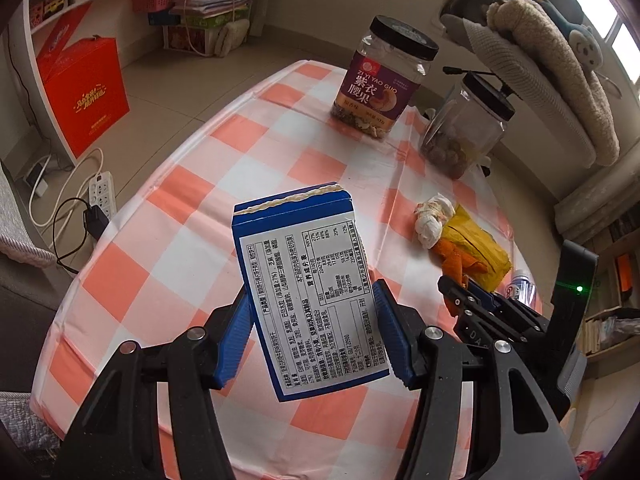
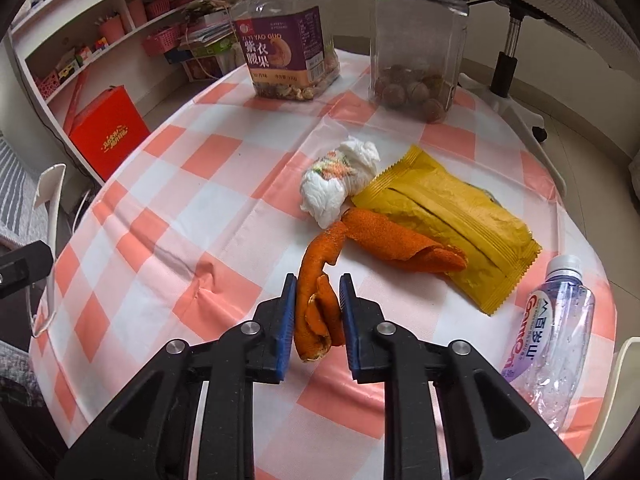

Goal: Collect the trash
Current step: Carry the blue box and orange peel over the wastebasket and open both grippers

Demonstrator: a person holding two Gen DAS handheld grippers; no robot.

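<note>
A blue-and-white cardboard carton (image 1: 310, 300) with a torn top sits clamped in the left gripper (image 1: 316, 330), raised above the checked desk (image 1: 192, 208). The right gripper (image 2: 318, 316) has its jaws pinched on a curled orange peel (image 2: 320, 308), whose far end lies beside a crumpled white tissue (image 2: 340, 180) and a yellow foil wrapper (image 2: 444, 220).

Orange peel (image 2: 320, 312) — blue-white carton (image 1: 310, 292) — checked tablecloth (image 2: 192, 240)
</note>
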